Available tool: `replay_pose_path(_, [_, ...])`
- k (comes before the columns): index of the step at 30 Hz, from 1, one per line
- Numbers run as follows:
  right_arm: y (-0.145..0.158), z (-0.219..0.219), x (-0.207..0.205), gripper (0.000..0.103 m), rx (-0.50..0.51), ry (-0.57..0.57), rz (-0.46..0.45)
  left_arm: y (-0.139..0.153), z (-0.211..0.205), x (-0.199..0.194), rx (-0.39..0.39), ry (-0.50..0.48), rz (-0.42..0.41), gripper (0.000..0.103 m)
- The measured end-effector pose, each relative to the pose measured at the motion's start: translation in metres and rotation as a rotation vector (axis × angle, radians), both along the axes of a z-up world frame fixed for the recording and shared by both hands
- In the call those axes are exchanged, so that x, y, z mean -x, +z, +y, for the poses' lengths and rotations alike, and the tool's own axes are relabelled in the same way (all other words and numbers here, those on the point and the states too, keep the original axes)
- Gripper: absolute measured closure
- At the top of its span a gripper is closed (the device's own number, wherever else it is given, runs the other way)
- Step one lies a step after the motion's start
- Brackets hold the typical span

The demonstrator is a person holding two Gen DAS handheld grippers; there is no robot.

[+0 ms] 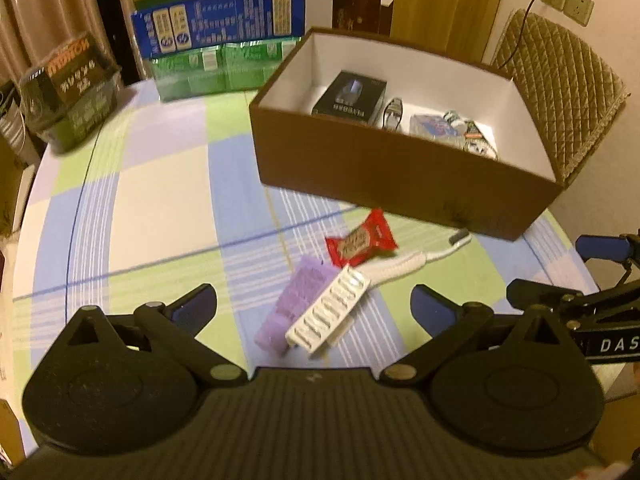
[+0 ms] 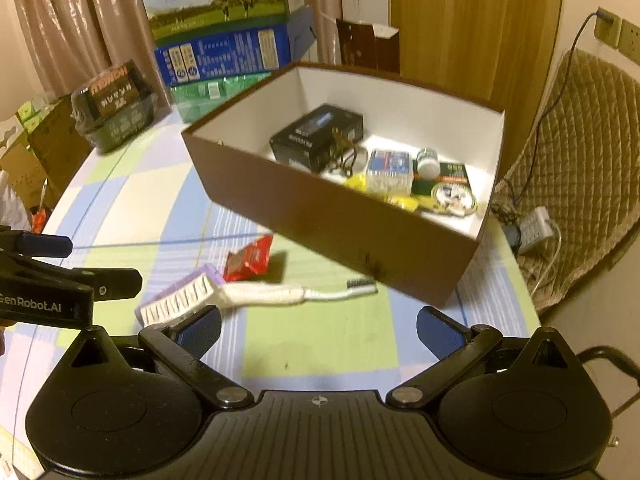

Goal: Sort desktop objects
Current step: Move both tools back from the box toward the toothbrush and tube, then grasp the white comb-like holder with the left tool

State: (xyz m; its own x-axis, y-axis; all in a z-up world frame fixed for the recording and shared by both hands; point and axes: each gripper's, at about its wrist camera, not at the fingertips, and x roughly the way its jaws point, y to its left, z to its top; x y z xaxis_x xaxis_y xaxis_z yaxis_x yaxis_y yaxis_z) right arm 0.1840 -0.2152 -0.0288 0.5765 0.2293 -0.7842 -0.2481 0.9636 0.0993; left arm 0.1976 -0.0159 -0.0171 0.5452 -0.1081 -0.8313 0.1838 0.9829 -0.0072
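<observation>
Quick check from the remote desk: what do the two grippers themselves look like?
Both match: matte black bodies with two round discs, black linkage arms with silver pivots, and blue pads on the fingers. The right gripper carries white lettering starting "DAS"; the left gripper reads "GenRobot.AI". No cables or sleeves show.

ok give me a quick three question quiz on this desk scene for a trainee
1. True or false: the red snack packet lies inside the brown box.
2. Which thing lies on top of the purple block: A white comb, B toothbrush, C black carton?
3. Fill in: both the left gripper and the right gripper are ____.

Key: 1 false; 2 A; 3 open.
</observation>
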Motion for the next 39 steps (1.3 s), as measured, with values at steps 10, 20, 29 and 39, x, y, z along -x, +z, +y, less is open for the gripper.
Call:
replay_pose_path(10, [-0.018,-0.003,0.003,0.002,0.004,-0.017,0.045,-0.024,0.008,0.016,-0.011,-0.022,0.043,0.008])
replay_pose_path(20, [-0.036,-0.001,0.002,0.002,0.009,-0.029,0.095,-0.039,0.011,0.017,-0.013,-0.042,0.052,0.013])
replay_pose_path(29, [-0.053,-0.006,-0.002,0.002,0.032,-0.058,0.128,-0.048,0.007,0.011,-0.019,-0.1,0.026,0.02])
replay_pose_path(39, [-0.066,-0.013,-0.007,0.002,0.041,-0.089,0.162,-0.064,-0.005,-0.009,-0.072,-0.217,-0.002,0.035])
